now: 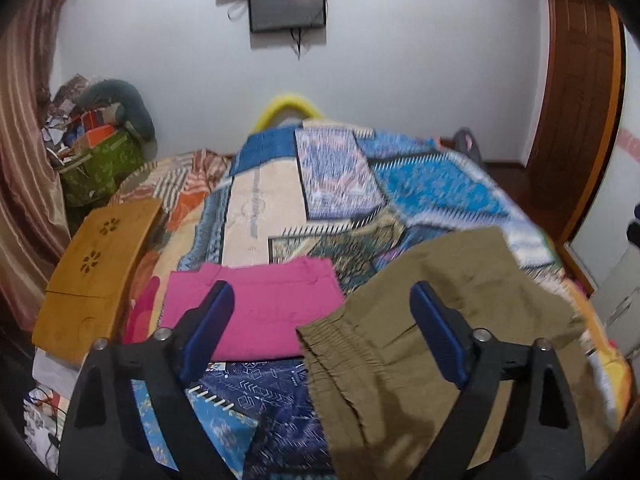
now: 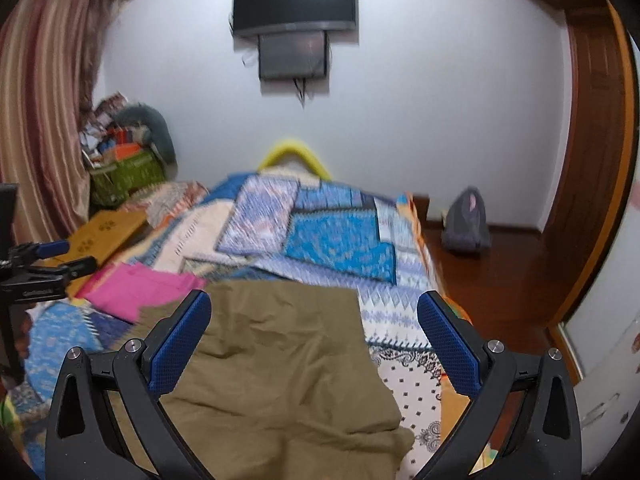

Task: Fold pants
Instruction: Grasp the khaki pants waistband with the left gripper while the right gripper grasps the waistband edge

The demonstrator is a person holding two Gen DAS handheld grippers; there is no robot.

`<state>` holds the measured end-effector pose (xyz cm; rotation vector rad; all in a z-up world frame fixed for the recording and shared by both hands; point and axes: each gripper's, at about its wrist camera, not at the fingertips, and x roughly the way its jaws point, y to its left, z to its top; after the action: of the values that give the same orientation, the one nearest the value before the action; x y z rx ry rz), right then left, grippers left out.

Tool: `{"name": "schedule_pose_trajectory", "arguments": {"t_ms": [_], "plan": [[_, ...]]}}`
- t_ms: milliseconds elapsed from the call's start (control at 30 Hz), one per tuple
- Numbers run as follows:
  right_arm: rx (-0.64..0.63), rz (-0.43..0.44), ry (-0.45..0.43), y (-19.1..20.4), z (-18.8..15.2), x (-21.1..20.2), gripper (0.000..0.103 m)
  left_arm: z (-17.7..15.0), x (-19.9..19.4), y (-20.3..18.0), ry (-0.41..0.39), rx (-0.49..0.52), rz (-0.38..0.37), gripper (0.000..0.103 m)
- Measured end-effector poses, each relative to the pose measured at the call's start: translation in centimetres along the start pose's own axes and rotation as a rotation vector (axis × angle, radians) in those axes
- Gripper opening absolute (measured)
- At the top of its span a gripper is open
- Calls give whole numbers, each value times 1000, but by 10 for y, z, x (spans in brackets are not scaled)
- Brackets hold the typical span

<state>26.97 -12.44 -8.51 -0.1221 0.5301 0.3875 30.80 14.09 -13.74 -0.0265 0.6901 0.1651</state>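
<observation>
Trailing under both frames' lower edges, olive pants lie partly unseen.

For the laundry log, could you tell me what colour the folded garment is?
Pink folded garment, clearest in the left wrist view.

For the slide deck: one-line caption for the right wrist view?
Right gripper, jaws open, above olive pants on a patchwork bedspread.

— What room are you facing?
— You face a white wall with a dark television mounted high and a light glinting on it. A striped curtain hangs at your left.
— And lower down?
— A patchwork bedspread covers the bed; a wooden door frame and brown floor lie right.
</observation>
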Motion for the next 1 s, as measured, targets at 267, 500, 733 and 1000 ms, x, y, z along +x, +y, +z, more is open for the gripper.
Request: {"name": "schedule_pose_trajectory", "arguments": {"t_ms": [267, 500, 733, 1000], "plan": [[-81, -9, 71, -22, -5, 65, 97, -26, 86, 10, 130, 67, -34, 67], [-100, 9, 154, -34, -5, 126, 94, -40, 138, 27, 266, 25, -96, 65], [-84, 41, 251, -42, -10, 171, 88, -55, 156, 29, 328, -11, -138, 65], [-80, 95, 363, -39, -17, 207, 72, -60, 162, 24, 372, -34, -199, 45]]}}
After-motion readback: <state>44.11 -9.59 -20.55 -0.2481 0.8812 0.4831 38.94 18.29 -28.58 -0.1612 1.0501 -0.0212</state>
